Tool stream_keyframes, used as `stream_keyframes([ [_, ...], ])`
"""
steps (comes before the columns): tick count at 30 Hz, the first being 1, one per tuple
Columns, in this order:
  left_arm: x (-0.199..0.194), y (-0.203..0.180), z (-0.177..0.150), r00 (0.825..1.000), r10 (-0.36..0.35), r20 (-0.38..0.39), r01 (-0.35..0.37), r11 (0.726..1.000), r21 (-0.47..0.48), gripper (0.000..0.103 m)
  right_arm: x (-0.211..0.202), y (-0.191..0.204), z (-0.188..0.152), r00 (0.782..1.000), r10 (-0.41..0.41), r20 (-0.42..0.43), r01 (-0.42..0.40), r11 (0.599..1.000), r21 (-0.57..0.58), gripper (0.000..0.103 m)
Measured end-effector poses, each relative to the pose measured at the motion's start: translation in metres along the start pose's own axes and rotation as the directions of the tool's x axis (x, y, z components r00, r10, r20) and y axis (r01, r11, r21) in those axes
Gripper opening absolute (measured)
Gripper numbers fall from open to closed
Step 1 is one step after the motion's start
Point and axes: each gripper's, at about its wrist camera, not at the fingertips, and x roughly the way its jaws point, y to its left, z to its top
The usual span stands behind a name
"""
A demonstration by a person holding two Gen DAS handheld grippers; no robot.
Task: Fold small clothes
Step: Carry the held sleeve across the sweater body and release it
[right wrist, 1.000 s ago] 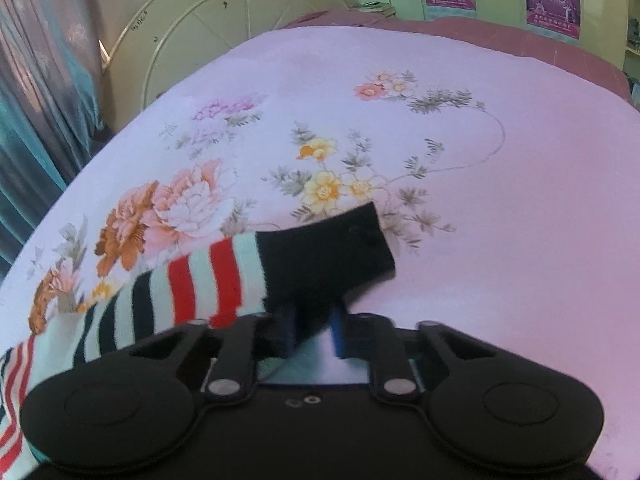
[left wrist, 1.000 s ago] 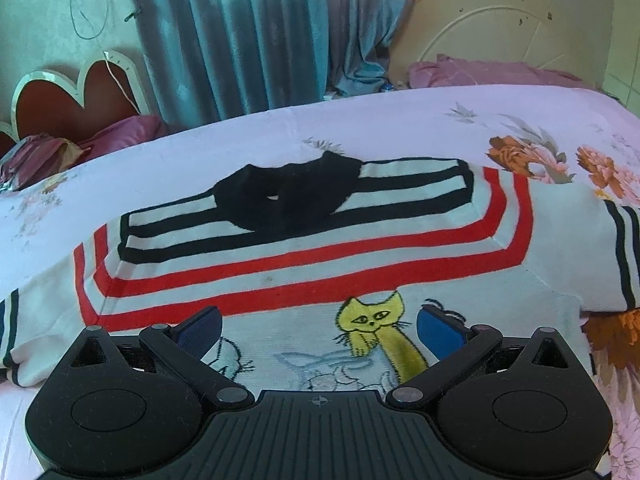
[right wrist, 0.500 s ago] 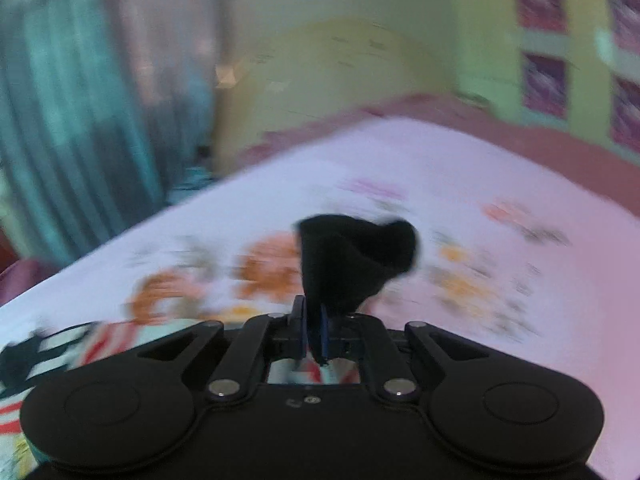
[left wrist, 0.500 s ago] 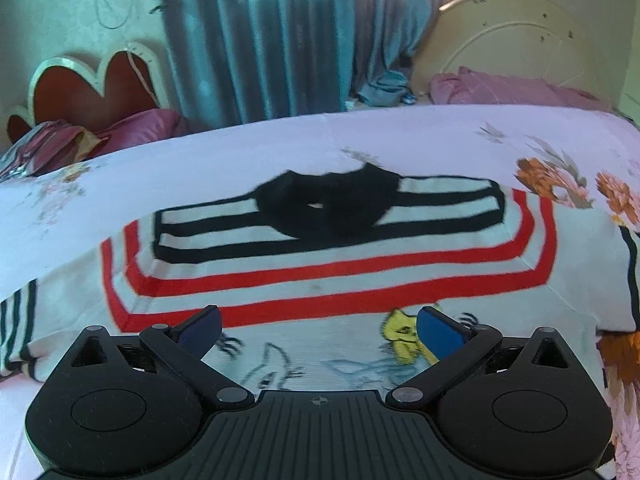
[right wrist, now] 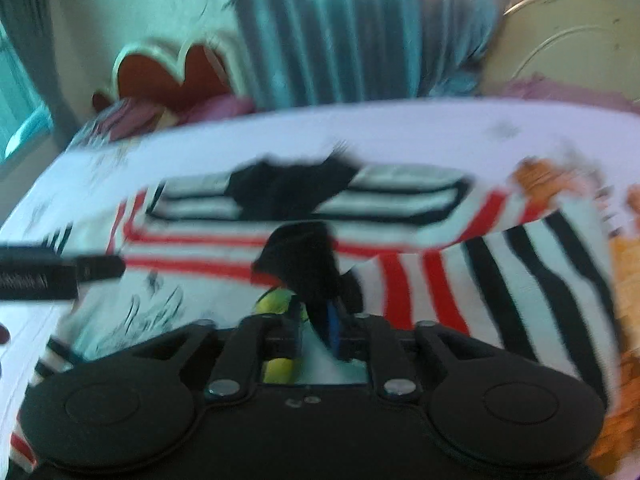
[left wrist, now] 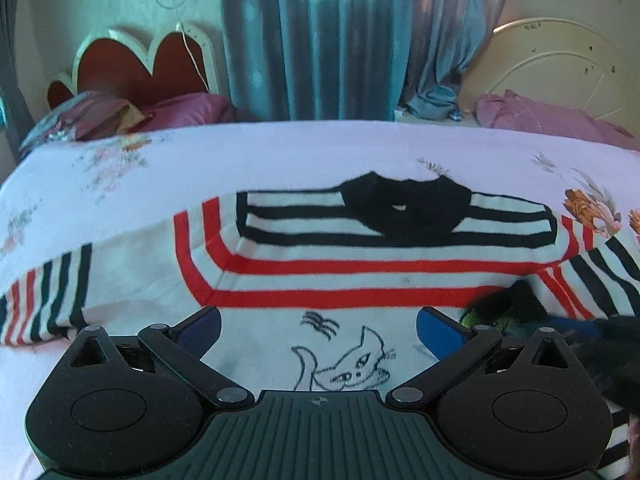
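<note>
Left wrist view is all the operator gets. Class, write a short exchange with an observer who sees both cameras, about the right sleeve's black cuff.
Operator: My right edge is a dark blur. Where is the cuff?
Observer: The black cuff stands between the jaws of the right gripper, which have just been opening. Blur hides whether the pads pinch it.
Operator: What lies beneath it?
Observer: The yellow cat print on the sweater shows just below the cuff, through the gap between the fingers.

floral bedsheet (left wrist: 280, 152) | teal curtain (left wrist: 320, 40) | heart-shaped red headboard (left wrist: 140, 60) | pink pillow (left wrist: 540, 120)
</note>
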Motion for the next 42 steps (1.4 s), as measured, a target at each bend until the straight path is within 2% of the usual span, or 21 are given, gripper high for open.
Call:
stream_keyframes([
  [1, 0.003, 0.001, -0.001, 1.000, -0.021, -0.009, 0.021, 1.000, -0.006, 0.103, 0.006, 0.006, -0.003, 1.000, -0.008, -0.019, 0.008, 1.000, -0.019, 0.038],
  [2, 0.006, 0.000, -0.003, 0.999, -0.045, -0.019, 0.045, 0.999, -0.010, 0.103, 0.009, 0.009, -0.004, 1.000, -0.017, -0.026, 0.016, 0.999, -0.036, 0.052],
  [3, 0.009, -0.002, -0.003, 0.997, -0.073, -0.033, 0.072, 0.997, -0.013, 0.103, 0.008, 0.013, -0.005, 1.000, -0.025, -0.015, 0.024, 0.999, -0.042, 0.058],
  [6, 0.022, -0.014, -0.006, 0.983, -0.167, -0.073, 0.165, 0.986, -0.027, 0.103, -0.006, 0.015, -0.008, 0.999, -0.040, 0.013, 0.041, 0.998, -0.038, 0.058],
  [8, 0.032, -0.025, -0.007, 0.962, -0.247, -0.114, 0.243, 0.969, -0.047, 0.103, -0.019, 0.012, -0.015, 0.996, -0.086, 0.027, 0.087, 0.996, -0.019, 0.059],
  [10, 0.042, -0.039, -0.009, 0.933, -0.326, -0.151, 0.319, 0.945, -0.069, 0.103, -0.029, 0.003, -0.022, 0.988, -0.148, 0.035, 0.148, 0.989, 0.006, 0.060],
  [15, 0.063, -0.072, -0.014, 0.879, -0.434, -0.197, 0.416, 0.900, -0.127, 0.102, -0.052, -0.027, -0.046, 0.971, -0.237, 0.027, 0.233, 0.968, 0.098, 0.060],
  [17, 0.069, -0.077, -0.015, 0.869, -0.455, -0.193, 0.428, 0.888, -0.165, 0.102, -0.058, -0.035, -0.053, 0.964, -0.265, 0.025, 0.260, 0.958, 0.122, 0.060],
  [20, 0.080, -0.084, -0.013, 0.868, -0.464, -0.177, 0.427, 0.879, -0.212, 0.102, -0.064, -0.044, -0.062, 0.950, -0.310, 0.022, 0.304, 0.941, 0.148, 0.060],
  [22, 0.083, -0.085, -0.014, 0.866, -0.479, -0.145, 0.438, 0.865, -0.243, 0.079, -0.066, -0.049, -0.066, 0.941, -0.339, 0.017, 0.332, 0.929, 0.162, 0.061],
  [23, 0.085, -0.083, -0.014, 0.856, -0.498, -0.138, 0.455, 0.853, -0.255, 0.073, -0.067, -0.053, -0.069, 0.936, -0.353, 0.015, 0.345, 0.923, 0.171, 0.060],
  [25, 0.088, -0.081, -0.014, 0.861, -0.494, -0.123, 0.447, 0.849, -0.282, 0.069, -0.065, -0.057, -0.071, 0.931, -0.364, 0.003, 0.357, 0.915, 0.187, 0.061],
  [26, 0.088, -0.081, -0.013, 0.864, -0.490, -0.118, 0.444, 0.851, -0.280, 0.061, -0.065, -0.059, -0.073, 0.931, -0.366, -0.003, 0.359, 0.913, 0.195, 0.061],
  [27, 0.088, -0.079, -0.013, 0.864, -0.493, -0.104, 0.451, 0.848, -0.277, 0.046, -0.065, -0.061, -0.074, 0.929, -0.369, -0.005, 0.363, 0.910, 0.199, 0.061],
  [28, 0.089, -0.077, -0.013, 0.861, -0.500, -0.094, 0.459, 0.843, -0.280, 0.038, -0.065, -0.061, -0.075, 0.927, -0.375, -0.004, 0.368, 0.908, 0.200, 0.061],
  [29, 0.090, -0.075, -0.013, 0.860, -0.502, -0.093, 0.459, 0.840, -0.289, 0.023, -0.063, -0.062, -0.075, 0.924, -0.383, -0.003, 0.376, 0.905, 0.199, 0.061],
  [30, 0.091, -0.072, -0.013, 0.859, -0.504, -0.084, 0.461, 0.836, -0.299, 0.014, -0.064, -0.061, -0.076, 0.921, -0.390, -0.003, 0.383, 0.902, 0.200, 0.061],
  [34, 0.079, -0.067, -0.006, 0.865, -0.502, -0.013, 0.481, 0.834, -0.270, 0.008, -0.061, -0.062, -0.075, 0.913, -0.408, -0.005, 0.401, 0.895, 0.197, 0.061],
  [38, 0.056, -0.055, 0.013, 0.856, -0.513, 0.071, 0.514, 0.824, -0.239, 0.007, -0.058, -0.064, -0.074, 0.909, -0.417, -0.006, 0.409, 0.888, 0.213, 0.062],
  [42, 0.034, -0.028, 0.034, 0.853, -0.500, 0.148, 0.521, 0.827, -0.210, 0.007, -0.051, -0.066, -0.069, 0.904, -0.428, -0.001, 0.417, 0.878, 0.234, 0.064],
])
